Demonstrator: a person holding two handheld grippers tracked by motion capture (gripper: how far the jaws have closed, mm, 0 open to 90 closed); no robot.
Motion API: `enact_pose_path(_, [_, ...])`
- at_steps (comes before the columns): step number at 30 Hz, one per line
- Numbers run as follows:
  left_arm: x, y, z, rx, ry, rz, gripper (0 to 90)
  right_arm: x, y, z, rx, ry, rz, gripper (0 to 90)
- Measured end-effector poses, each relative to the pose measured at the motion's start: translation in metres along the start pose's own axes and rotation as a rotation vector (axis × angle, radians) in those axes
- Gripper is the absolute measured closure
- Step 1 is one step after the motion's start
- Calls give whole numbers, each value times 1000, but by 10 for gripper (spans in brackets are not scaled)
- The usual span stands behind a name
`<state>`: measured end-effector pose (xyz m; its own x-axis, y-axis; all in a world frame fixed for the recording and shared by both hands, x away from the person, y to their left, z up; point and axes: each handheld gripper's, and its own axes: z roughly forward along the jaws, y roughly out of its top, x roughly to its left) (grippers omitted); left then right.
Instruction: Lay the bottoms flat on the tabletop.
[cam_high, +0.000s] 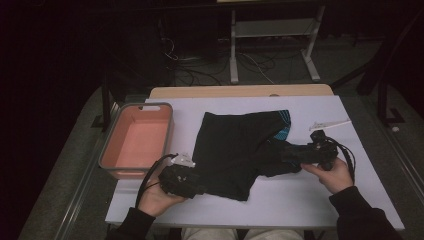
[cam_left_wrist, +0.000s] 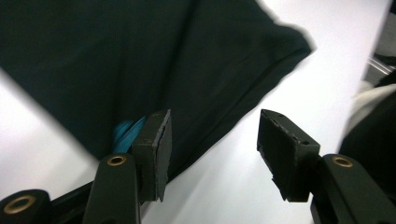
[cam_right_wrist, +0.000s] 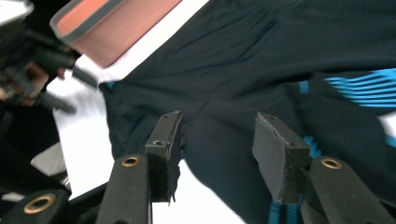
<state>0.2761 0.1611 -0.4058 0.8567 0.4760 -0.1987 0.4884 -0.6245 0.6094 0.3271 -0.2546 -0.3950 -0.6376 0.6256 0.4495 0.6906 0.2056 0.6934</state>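
Nearest the person, the left gripper (cam_high: 192, 186) sits at the near-left edge of the shorts (cam_high: 235, 150), and in the left gripper view its jaws stand spread with only bare worktop (cam_left_wrist: 224, 186) and the hem of the dark cloth ahead, nothing pinched between them. To the right, the right gripper (cam_high: 295, 152) lies over the right side of the shorts; the right gripper view shows its jaws spread too, black fabric lying under and between them but the pads not pressing on it. So the shorts are let go on both sides and rest on the worktop (cam_high: 300, 200), roughly in its middle, partly folded: the left part lies flat, while the right part is bunched, with the blue-striped waistband (cam_high: 283, 125) showing at the far right. By the look of it one fold is laid and the garment is not yet a neat packet; the right side wants smoothing or another fold. Farther left, the orange bin (cam_high: 137, 140) stands empty, so putting the shorts away, if meant, is still to come.
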Motion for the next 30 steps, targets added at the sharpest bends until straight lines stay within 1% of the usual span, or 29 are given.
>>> enact_pose_path(1, [-4,4,2,-5,-10,12,451,-3,0,-4,-9,-6,9,510])
enact_pose_path(2, [-8,8,4,-1,-16,33,451,-6,0,-7,-19,-13,13,510])
enact_pose_path(5, [-19,17,10,4,-25,82,451,-16,-2,-14,-34,-31,31,510])
enact_pose_path(7, [-24,22,13,-1,-38,97,451,-21,-3,-18,-41,-41,42,510])
enact_pose_path(12, [-30,30,17,-15,-67,108,451,-29,-4,-22,-47,-66,50,511])
enact_pose_path(17, [-33,40,21,-35,-86,121,450,-38,-5,-23,-45,-90,57,512])
enact_pose_path(22, [-37,52,27,-54,-104,130,451,-49,-7,-24,-44,-112,78,514])
enact_pose_path(25, [-39,58,31,-57,-111,141,450,-56,-8,-24,-39,-120,89,514])
enact_pose_path(30, [-41,68,37,-68,-124,150,451,-69,-10,-23,-38,-142,120,516])
